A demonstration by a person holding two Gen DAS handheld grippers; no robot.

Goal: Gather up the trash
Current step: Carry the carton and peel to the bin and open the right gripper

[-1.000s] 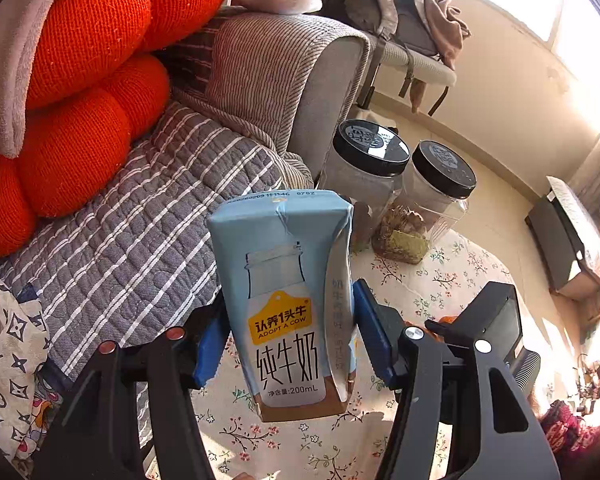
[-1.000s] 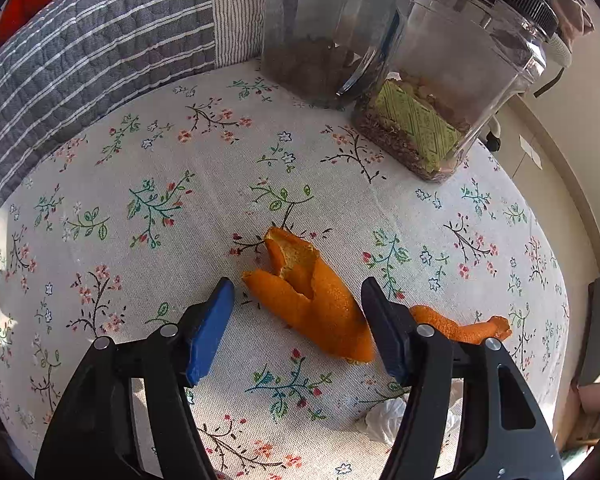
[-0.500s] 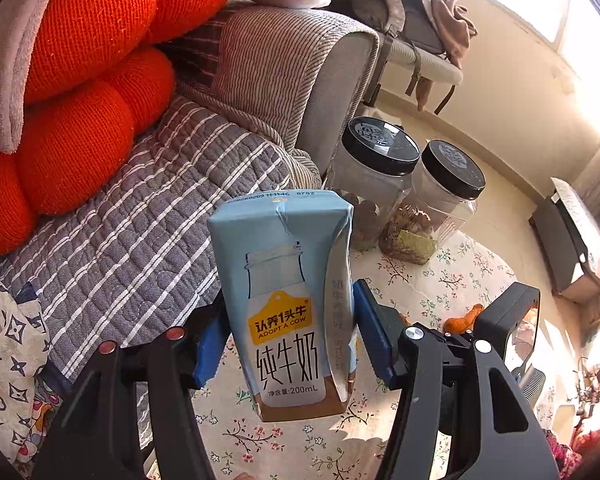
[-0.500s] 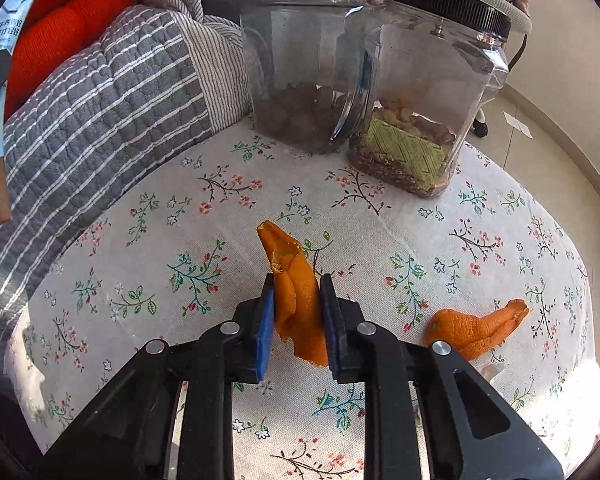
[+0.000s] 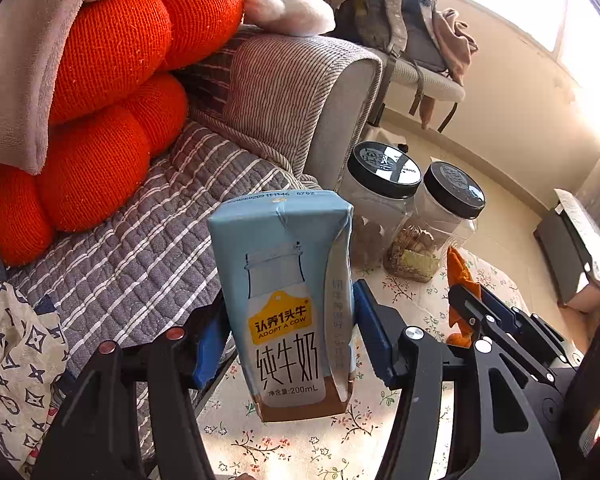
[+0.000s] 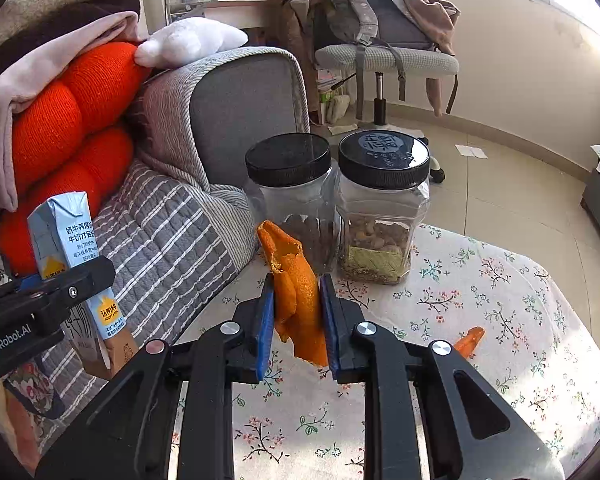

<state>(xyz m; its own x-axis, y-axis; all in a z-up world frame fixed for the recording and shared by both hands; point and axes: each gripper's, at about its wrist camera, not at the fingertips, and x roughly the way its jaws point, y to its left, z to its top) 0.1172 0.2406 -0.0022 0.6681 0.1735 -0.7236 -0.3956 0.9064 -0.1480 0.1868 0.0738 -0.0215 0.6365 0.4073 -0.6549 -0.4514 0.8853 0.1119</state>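
My left gripper (image 5: pixel 288 344) is shut on a light-blue milk carton (image 5: pixel 288 288), held upright above the table's near edge beside the sofa. The same carton (image 6: pixel 66 240) shows at the left of the right wrist view, clamped in the left gripper (image 6: pixel 48 280). My right gripper (image 6: pixel 296 312) is shut on a large orange peel (image 6: pixel 296 292), lifted off the floral tablecloth (image 6: pixel 500 280). That peel (image 5: pixel 458 272) sticks up from the right gripper's jaws in the left wrist view. A smaller orange peel (image 6: pixel 468 342) lies on the cloth to the right.
Two clear jars with black lids (image 6: pixel 288 200) (image 6: pixel 382 208) stand at the table's far edge against the grey striped sofa (image 6: pixel 172 232). Orange knitted cushions (image 5: pixel 100 92) fill the sofa's left. An office chair (image 6: pixel 384 60) draped with clothes stands behind.
My right gripper closed on the big orange peel and rose with it off the cloth, rolling as it went. The left gripper kept still with the carton.
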